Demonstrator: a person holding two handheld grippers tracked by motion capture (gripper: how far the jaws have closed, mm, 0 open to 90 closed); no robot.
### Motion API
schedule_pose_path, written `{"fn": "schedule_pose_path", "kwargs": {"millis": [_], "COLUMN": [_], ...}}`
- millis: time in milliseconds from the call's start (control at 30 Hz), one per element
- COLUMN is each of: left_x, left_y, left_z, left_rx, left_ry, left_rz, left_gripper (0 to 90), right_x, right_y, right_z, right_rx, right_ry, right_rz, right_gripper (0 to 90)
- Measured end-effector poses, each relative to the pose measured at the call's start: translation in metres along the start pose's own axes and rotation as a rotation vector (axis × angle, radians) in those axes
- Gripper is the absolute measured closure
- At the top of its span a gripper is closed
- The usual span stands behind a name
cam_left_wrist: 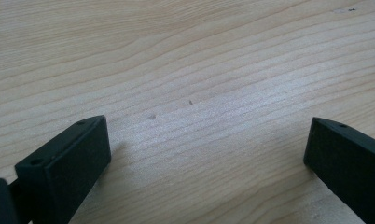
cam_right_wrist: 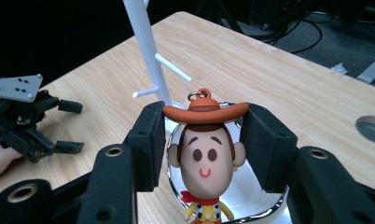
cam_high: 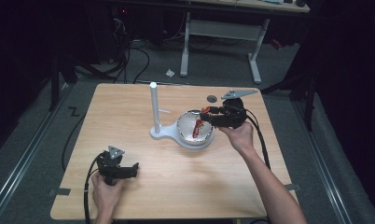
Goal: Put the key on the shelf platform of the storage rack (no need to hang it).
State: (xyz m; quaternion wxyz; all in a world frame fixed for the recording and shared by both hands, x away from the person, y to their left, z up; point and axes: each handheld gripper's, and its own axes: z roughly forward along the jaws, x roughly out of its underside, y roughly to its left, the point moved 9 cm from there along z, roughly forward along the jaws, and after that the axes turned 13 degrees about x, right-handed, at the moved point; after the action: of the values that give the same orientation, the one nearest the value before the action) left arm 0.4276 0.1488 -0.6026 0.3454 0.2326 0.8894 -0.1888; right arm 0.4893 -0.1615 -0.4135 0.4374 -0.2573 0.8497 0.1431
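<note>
Nearest, at the table's [cam_high: 176, 196] front left corner, left gripper [cam_high: 132, 169] low over bare wood, jaws spread wide with nothing between them, gripped by the left hand [cam_high: 105, 193]. Farther in, toward the middle right, right gripper [cam_high: 205, 112] closed on a cowboy figure keychain [cam_right_wrist: 205, 154], pads pinching the head just under the orange hat brim, the figure hanging upright above a shiny metal bowl [cam_high: 185, 125] seated on a white base [cam_high: 195, 143]. Just behind the bowl, upright white post [cam_high: 154, 105] with short side pegs; beyond the table's far edge, dark floor with cables and a white desk frame [cam_high: 223, 32].
</note>
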Motion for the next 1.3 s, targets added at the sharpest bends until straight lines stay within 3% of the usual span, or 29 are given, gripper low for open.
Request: {"fn": "schedule_pose_path", "kwargs": {"millis": [200,600,800,1033,1300], "left_x": [0.000,0.000,0.000,0.000,0.000], "left_y": [0.000,0.000,0.000,0.000,0.000], "left_z": [0.000,0.000,0.000,0.000,0.000], "left_rx": [0.000,0.001,0.001,0.000,0.000], "left_ry": [0.000,-0.001,-0.002,-0.002,-0.002], "left_rz": [0.000,0.000,-0.001,-0.001,-0.001], "left_gripper": [0.7,0.7,0.7,0.7,0.7], "right_x": [0.009,0.021,0.028,0.048,0.057], "right_y": [-0.001,-0.003,0.003,0.000,-0.004], "right_z": [0.016,0.031,0.045,0.062,0.076], "right_rx": [-0.002,0.031,0.023,0.022,0.048], "right_ry": [0.014,0.054,0.084,0.129,0.160], "right_rz": [0.029,0.015,0.007,0.032,0.043], "right_gripper": [51.5,51.1,51.0,50.9,50.9]}}
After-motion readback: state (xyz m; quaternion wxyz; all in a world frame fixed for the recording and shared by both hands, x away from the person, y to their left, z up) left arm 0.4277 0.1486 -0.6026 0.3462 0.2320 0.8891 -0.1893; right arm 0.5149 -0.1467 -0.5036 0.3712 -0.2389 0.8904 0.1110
